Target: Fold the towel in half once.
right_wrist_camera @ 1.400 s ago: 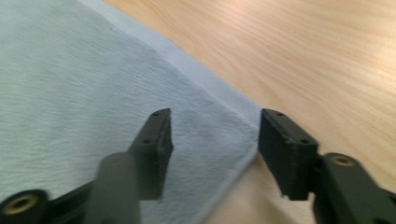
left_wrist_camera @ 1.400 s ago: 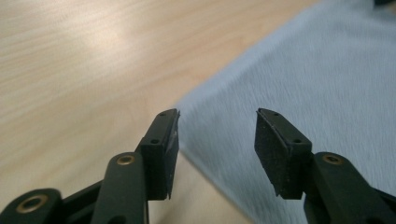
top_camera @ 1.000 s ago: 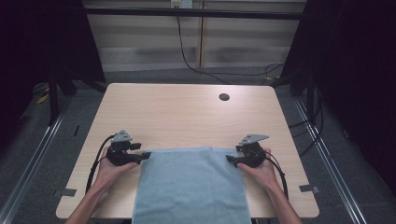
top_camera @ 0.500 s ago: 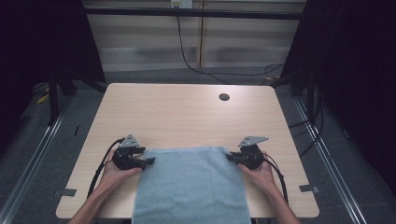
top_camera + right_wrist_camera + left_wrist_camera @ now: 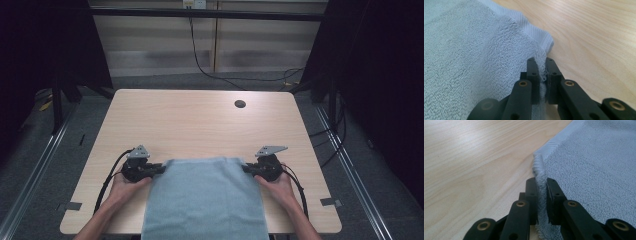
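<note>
While I hold a pair in each hand, both tongs are clamped on the same cloth.

Left tongs [image 5: 161,169]: jaws pinched on the towel's far left corner; in the left gripper view [image 5: 541,195] a ridge of terry stands up betw. the two black jaws.

Right tongs [image 5: 246,168]: jaws pinched on the far right corner; in the right gripper view [image 5: 542,75] the fabric bunches betw. them, ribbed hem just beyond.

Towel [image 5: 205,200]: light blue terry, flat on the worktop's near half, centred betw. my hands; near end runs past the near edge & out the bottom of the high view.

Left hand [image 5: 122,184]: low on the worktop, wrapped round its tool, cable looping to the left.

Right hand [image 5: 278,186]: same on the other side, cable trailing right.

Worktop [image 5: 200,125]: pale wood, far half bare.

Grommet hole [image 5: 240,104]: dark, round, far right of the worktop, well apart from the towel.
</note>
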`<state>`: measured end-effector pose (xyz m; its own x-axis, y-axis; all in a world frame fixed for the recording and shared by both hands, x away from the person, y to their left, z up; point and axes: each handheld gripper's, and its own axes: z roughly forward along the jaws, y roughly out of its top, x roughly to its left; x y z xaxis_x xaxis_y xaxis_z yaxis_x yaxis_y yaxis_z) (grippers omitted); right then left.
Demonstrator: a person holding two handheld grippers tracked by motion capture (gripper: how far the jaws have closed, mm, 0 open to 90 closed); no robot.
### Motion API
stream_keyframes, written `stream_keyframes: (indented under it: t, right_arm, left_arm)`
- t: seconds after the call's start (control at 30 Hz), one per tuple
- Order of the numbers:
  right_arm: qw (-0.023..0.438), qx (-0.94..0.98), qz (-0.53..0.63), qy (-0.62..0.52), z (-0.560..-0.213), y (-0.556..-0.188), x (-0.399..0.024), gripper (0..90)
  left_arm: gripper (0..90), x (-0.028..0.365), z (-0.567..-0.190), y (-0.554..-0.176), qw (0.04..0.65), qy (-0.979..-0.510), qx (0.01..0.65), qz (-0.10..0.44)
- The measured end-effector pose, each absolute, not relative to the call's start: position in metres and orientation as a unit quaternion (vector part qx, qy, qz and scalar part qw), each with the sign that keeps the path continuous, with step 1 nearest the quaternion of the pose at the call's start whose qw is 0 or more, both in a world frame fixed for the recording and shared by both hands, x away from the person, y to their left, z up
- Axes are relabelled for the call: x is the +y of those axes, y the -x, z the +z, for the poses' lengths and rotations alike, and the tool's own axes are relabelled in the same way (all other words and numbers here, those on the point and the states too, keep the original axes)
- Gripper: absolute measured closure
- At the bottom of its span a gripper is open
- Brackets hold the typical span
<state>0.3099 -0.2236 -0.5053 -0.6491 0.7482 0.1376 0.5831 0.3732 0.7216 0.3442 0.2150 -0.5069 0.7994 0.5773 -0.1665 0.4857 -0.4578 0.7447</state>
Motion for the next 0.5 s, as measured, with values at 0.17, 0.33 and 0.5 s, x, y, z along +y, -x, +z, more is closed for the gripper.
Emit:
stream_keyframes:
  t: [0.17,0.33,0.5]
  right_arm:
    - [0.091,0.808,0.409,-0.414,-0.500,-0.314,-0.225,85.0]
    - [0.088,0.786,0.447,-0.418,-0.486,-0.315,-0.228,85.2]
    - [0.086,0.771,0.477,-0.414,-0.472,-0.315,-0.232,85.4]
  left_arm:
    - [82.0,0.223,-0.501,-0.347,0.442,-0.833,0.328,0.044]
    - [82.2,0.233,-0.490,-0.347,0.471,-0.814,0.338,0.043]
    - [82.5,0.233,-0.473,-0.349,0.498,-0.797,0.340,0.041]
